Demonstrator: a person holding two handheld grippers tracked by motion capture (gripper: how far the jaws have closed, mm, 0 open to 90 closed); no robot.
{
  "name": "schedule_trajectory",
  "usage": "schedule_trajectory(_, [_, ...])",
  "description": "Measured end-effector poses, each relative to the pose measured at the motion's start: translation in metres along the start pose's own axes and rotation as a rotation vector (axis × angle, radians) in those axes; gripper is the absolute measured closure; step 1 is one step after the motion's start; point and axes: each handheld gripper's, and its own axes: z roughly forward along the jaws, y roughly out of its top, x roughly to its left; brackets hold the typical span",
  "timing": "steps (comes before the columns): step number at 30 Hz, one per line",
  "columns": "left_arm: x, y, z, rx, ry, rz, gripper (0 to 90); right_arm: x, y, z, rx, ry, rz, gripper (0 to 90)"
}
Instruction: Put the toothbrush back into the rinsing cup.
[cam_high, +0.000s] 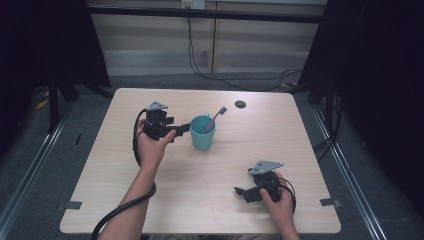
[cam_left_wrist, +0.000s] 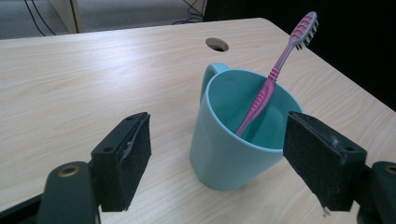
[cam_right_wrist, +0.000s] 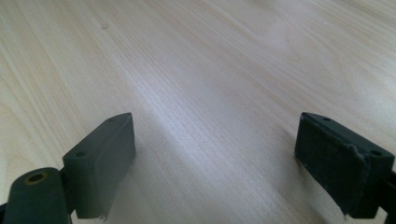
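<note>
- High view: teal mug (cam_high: 202, 133) stands mid-table (cam_high: 210, 200), pink toothbrush (cam_high: 216, 118) leaning in it, head up past the rim; left gripper (cam_high: 183, 129) just beside the mug's left, right gripper (cam_high: 242, 191) well apart near the front edge.
- Left gripper view: fingers (cam_left_wrist: 126, 158) wide, mug between them, pads off it; mug handle on the far side, table hole (cam_left_wrist: 216, 44) beyond.
- Right gripper view: fingers (cam_right_wrist: 105, 156) wide over bare wood, holding nothing.

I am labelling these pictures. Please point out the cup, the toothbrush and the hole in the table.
cup (cam_left_wrist: 224, 154), left gripper view, outer wall.
toothbrush (cam_left_wrist: 261, 98), left gripper view, pink handle.
hole (cam_high: 240, 104), high view, its centre.
</note>
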Motion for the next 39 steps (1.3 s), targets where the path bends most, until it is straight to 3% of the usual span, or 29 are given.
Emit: schedule_trajectory(39, [0.005,-0.032,-0.011,0.034,-0.004,0.023,20.7,0.0,0.0,0.0,0.0,0.0,0.0,11.9])
